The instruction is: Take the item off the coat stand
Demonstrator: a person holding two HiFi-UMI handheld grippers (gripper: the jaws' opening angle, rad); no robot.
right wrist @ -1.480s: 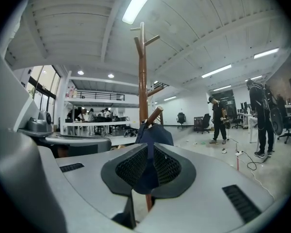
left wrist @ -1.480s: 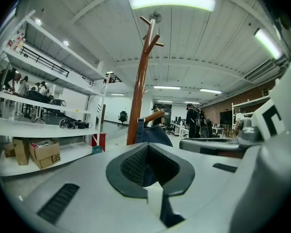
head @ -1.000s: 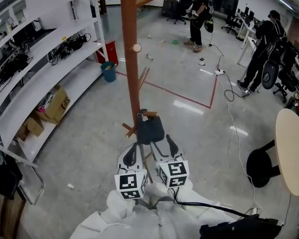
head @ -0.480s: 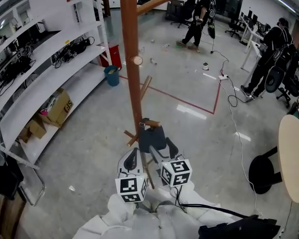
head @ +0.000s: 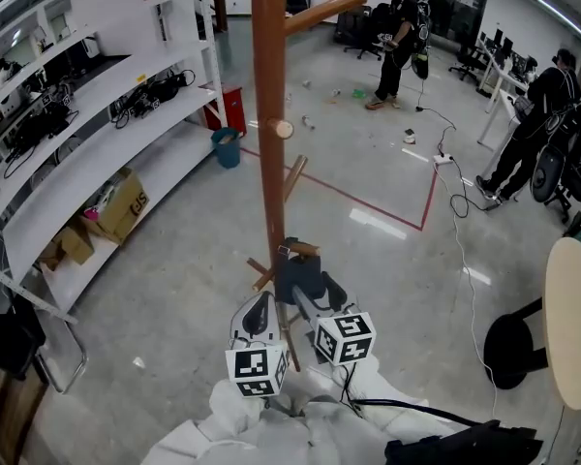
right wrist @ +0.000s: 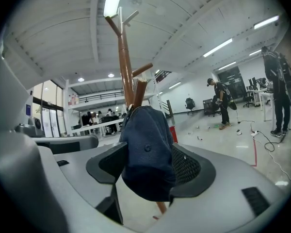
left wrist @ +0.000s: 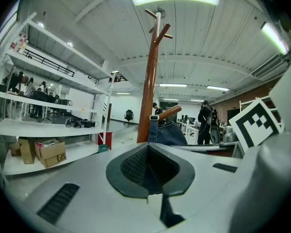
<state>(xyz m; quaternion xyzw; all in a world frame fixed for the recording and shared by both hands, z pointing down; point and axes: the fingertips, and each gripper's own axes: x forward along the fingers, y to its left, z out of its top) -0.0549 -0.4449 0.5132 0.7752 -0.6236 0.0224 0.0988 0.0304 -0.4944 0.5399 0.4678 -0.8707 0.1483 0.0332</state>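
We find the dark blue cap (right wrist: 146,149) hanging low on the coat stand (head: 268,134). Its back edge is hooked over a short wooden peg (head: 304,249), so the crown sags below the peg and faces us. That leaves the soft bulk of the crown as the easiest part to take.

The right tongs (head: 317,292) sit level with the crown. Their jaws have just been opening and stand wide, one on each side of the cap. The cloth fills most of the gap and brushes the pads, but we see no squeeze on it. We read this as lining up for the grasp, with the jaws spread to take in the whole crown rather than a fold.

The left tongs (left wrist: 147,154) are closed on nothing. They hang just beside the right pair, a little lower, and point at the pole and the cap, probably kept in reserve.

The cap has not yet left the stand. In our judgement it must be lifted up and off the tilted peg once it is gripped, because a straight pull could snag the strap or rock the stand.
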